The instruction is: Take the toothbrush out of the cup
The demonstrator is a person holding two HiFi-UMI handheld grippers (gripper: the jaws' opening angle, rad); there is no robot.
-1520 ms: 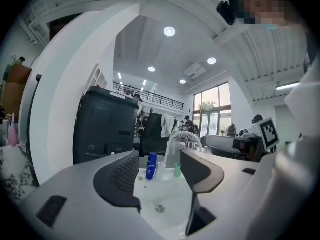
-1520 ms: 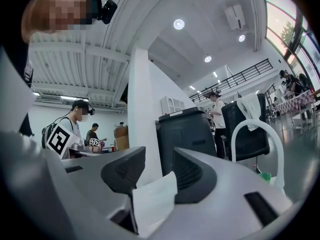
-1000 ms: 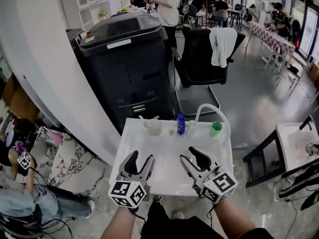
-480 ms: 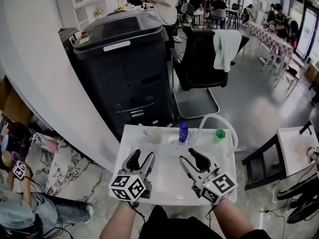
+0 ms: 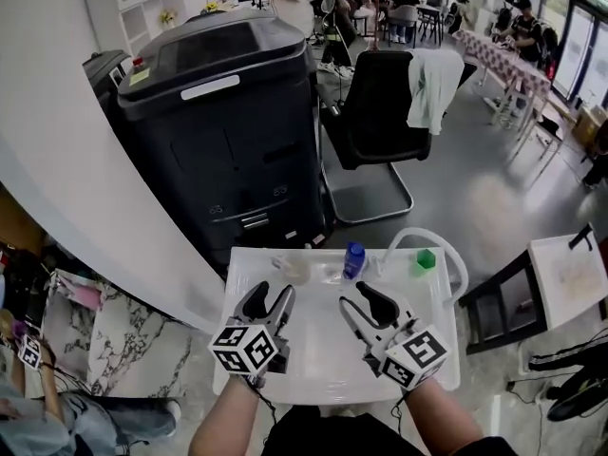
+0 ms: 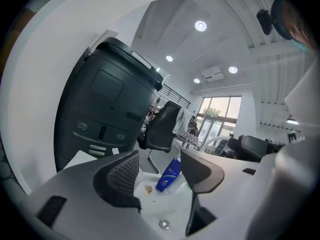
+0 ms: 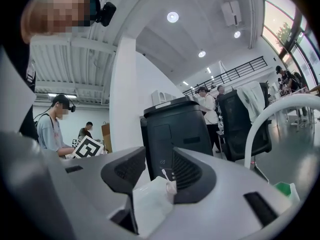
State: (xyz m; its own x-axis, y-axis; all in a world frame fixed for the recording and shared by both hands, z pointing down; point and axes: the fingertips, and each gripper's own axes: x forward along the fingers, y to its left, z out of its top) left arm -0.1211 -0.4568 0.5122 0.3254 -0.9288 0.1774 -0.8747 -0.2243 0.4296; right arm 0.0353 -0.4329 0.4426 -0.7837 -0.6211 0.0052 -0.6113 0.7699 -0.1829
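A translucent cup (image 5: 294,269) stands at the back left of a white basin (image 5: 313,373). In the right gripper view the cup (image 7: 149,204) shows close up, between the jaws, and a white toothbrush (image 7: 167,178) sticks up out of it. My right gripper (image 5: 358,298) (image 7: 159,171) is open and short of the cup. My left gripper (image 5: 269,302) (image 6: 160,170) is open too and holds nothing; a blue tube (image 6: 168,174) lies beyond its jaws. Both grippers hover over the front half of the basin.
The blue tube (image 5: 353,258) and a green object (image 5: 425,259) sit along the basin's back edge, under a curved white spout (image 5: 429,240). A drain (image 6: 164,224) is in the basin floor. A big black machine (image 5: 218,131) and an office chair (image 5: 380,112) stand behind.
The head view has shifted, so the basin sits a little lower in the picture. Both grippers stay open over the front of the basin, about where they were.
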